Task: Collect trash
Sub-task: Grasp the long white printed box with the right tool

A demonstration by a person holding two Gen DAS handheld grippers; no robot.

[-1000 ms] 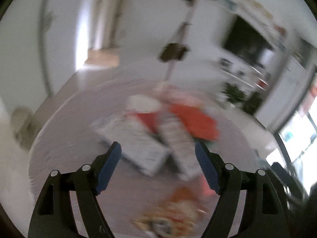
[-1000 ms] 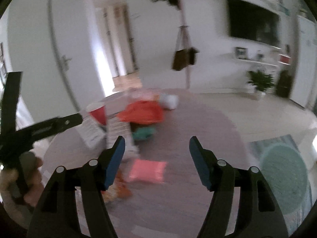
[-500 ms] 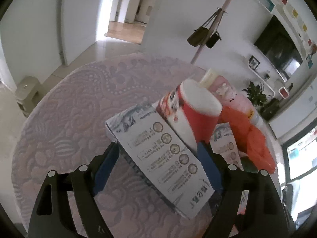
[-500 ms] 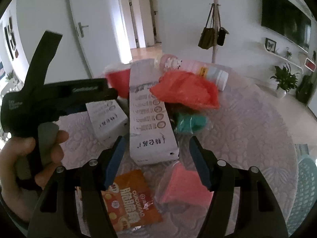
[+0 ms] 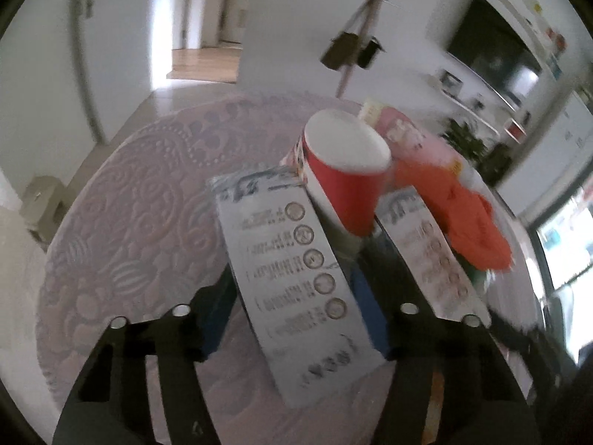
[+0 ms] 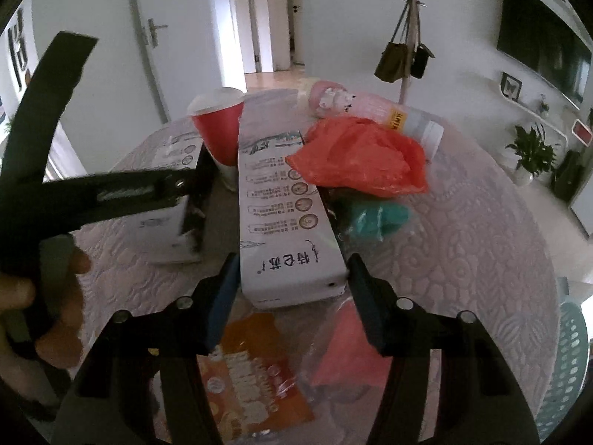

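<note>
Two long white boxes lie mid-frame. The left claw has just been closing around one box, the right claw around the other box. Whether the pads press yet cannot be told. The boxes look light and stiff, best held by their long sides.

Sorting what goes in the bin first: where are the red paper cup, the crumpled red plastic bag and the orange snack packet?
red paper cup (image 6: 218,126), right wrist view, its red side wall.
crumpled red plastic bag (image 6: 363,159), right wrist view, its bunched middle.
orange snack packet (image 6: 248,382), right wrist view, its printed face.
</note>
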